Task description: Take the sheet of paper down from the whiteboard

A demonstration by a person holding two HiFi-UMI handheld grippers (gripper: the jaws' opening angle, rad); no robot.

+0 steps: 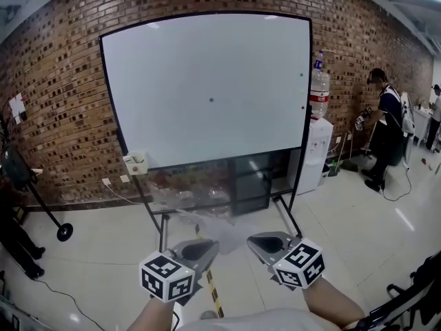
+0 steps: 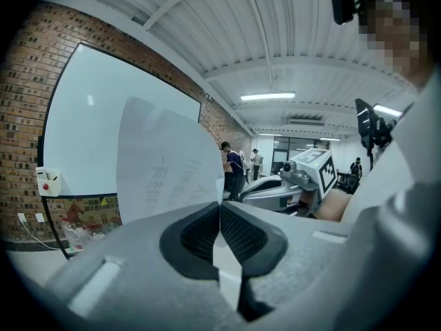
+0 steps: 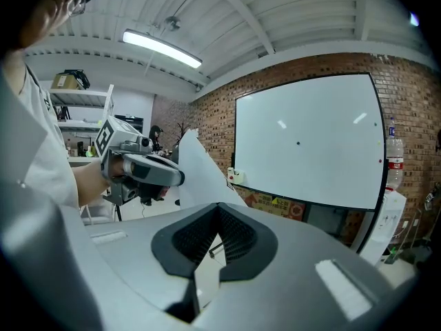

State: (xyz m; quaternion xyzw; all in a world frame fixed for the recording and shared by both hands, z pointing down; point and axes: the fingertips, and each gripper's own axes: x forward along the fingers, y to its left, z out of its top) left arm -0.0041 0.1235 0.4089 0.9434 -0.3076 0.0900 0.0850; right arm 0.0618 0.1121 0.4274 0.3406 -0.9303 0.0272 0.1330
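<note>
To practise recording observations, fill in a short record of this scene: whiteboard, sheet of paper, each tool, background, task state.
whiteboard: on a stand before a brick wall; no paper on it, only a few small dots
sheet of paper: off the board, held low in front of the person
left tool: shut on the sheet
right tool: shut on the same sheet
background: a person stands at the right, near a water dispenser
task state: sheet appears already taken down
</note>
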